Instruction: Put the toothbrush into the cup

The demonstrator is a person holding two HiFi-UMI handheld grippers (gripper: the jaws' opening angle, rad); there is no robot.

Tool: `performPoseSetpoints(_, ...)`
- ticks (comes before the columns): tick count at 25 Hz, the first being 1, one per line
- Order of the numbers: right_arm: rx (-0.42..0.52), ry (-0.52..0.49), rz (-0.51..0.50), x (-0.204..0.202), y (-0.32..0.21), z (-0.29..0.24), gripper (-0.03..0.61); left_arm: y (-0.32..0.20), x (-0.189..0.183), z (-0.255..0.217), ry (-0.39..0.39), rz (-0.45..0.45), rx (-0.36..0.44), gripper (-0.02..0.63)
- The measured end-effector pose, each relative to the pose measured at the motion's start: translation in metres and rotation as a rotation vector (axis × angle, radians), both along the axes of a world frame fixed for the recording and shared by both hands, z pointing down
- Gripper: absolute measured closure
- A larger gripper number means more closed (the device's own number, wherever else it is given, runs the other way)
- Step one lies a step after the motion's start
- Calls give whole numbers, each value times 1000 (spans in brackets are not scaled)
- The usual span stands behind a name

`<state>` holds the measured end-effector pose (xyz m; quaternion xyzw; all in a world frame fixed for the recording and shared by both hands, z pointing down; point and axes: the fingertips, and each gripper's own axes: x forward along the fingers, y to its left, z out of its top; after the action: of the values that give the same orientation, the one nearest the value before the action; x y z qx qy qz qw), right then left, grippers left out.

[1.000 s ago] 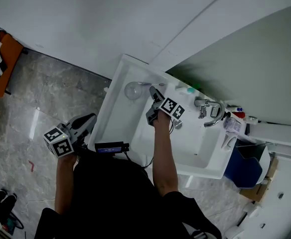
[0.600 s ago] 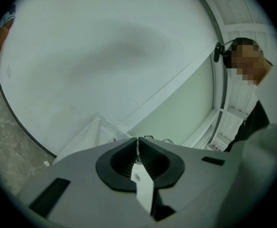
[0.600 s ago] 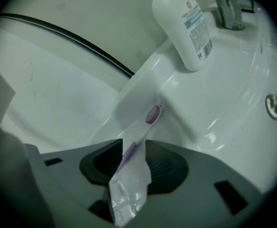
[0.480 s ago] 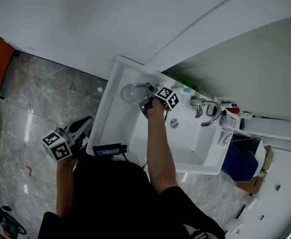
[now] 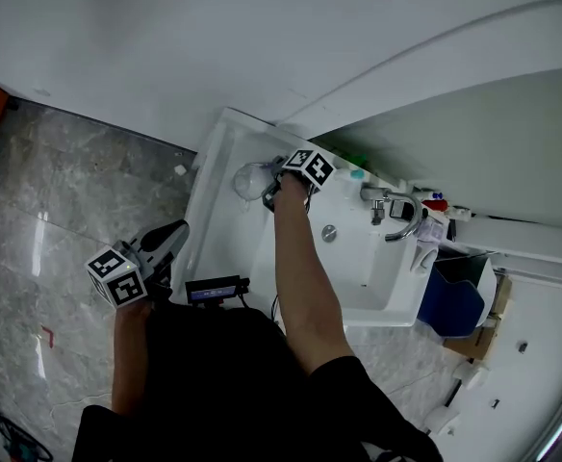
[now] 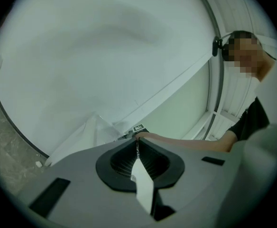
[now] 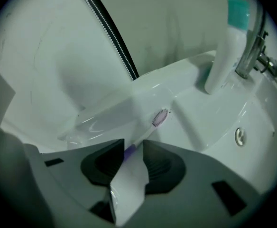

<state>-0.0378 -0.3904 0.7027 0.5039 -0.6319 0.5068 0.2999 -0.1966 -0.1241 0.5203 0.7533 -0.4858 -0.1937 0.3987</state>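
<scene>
A white toothbrush [image 7: 160, 117] with purple bristles lies on the white sink's ledge [image 7: 195, 103], next to a clear cup [image 7: 100, 120]. Its handle runs back between the jaws of my right gripper [image 7: 133, 145], which are closing; a gap still shows on one side of the handle. In the head view the right gripper [image 5: 274, 192] points down at the sink's far left corner, right beside the cup [image 5: 250, 178]. My left gripper [image 5: 173, 232] hangs over the floor left of the sink; in the left gripper view it [image 6: 137, 144] is shut with nothing in it.
A white toothpaste tube [image 7: 226, 56] with a teal cap stands on the ledge beside the chrome faucet [image 5: 396, 215]. The drain [image 5: 329, 232] sits in the basin. A blue bin [image 5: 459, 306] stands right of the sink. A wall runs behind the sink.
My right gripper has moved toward the sink's far left corner, beside the cup, and tipped downward. The left gripper has barely moved.
</scene>
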Motion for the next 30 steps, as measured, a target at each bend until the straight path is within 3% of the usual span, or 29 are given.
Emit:
performPoseSetpoints(4,4,-27,56,5,1,0,473,-4,-5,1,4,17,13,594)
performPoseSetpoints(12,36,-310,337,18,0,-4,533,-8,-6,-1,-11,52,5,594)
performPoseSetpoints(18,122,-478,447,26,-1,-17,545,-11,8,-9,-38,96,8,594)
performPoseSetpoints(23,248,-588,462,31,-7,-45,546,-11,21,-15,-69,125,9,594)
performPoseSetpoints(30,366,-634,406,42,3,-76,546,-10,40,-24,-93,154,29,594)
